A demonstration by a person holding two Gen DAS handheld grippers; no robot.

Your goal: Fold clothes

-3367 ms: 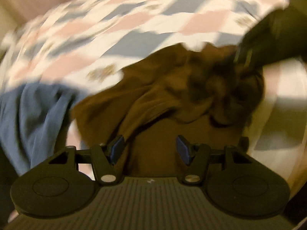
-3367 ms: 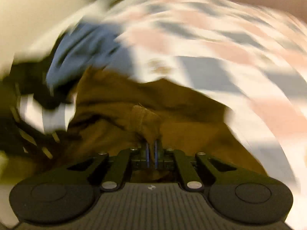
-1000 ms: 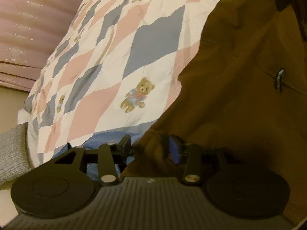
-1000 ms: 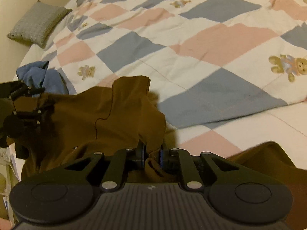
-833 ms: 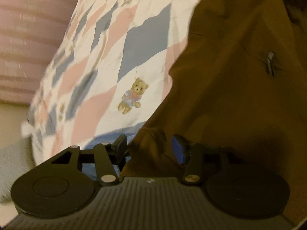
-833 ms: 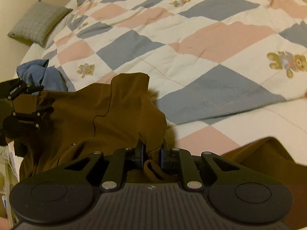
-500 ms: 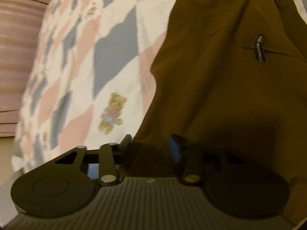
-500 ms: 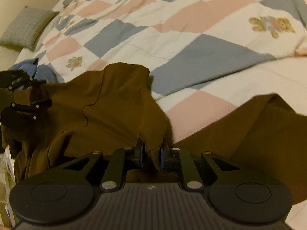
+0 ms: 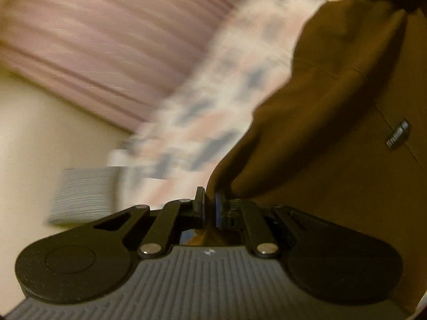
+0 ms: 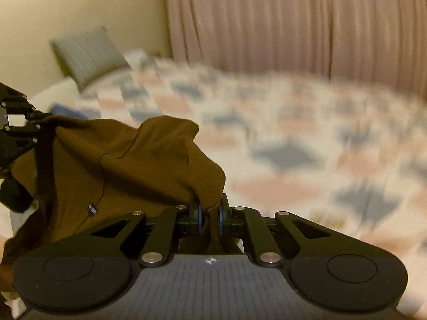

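Observation:
A brown garment (image 9: 333, 144) with a small black label (image 9: 398, 135) hangs lifted above the bed and fills the right of the left wrist view. My left gripper (image 9: 210, 209) is shut on an edge of it. In the right wrist view the same brown garment (image 10: 128, 165) stretches to the left, and my right gripper (image 10: 210, 217) is shut on a bunched fold of it. The left gripper (image 10: 16, 122) shows at the far left edge there, holding the other end of the cloth.
Below lies a bed with a checked quilt (image 10: 293, 144) in pink, blue and white, blurred by motion. A grey pillow (image 10: 88, 53) leans on the cream wall at the back left. Pink curtains (image 10: 293, 21) hang behind the bed. A blue cloth (image 10: 64, 110) peeks out behind the garment.
Both grippers have swung upward with the brown garment, so wall, pillow and curtains come into view. The left gripper's fingers have closed tight on the garment's edge.

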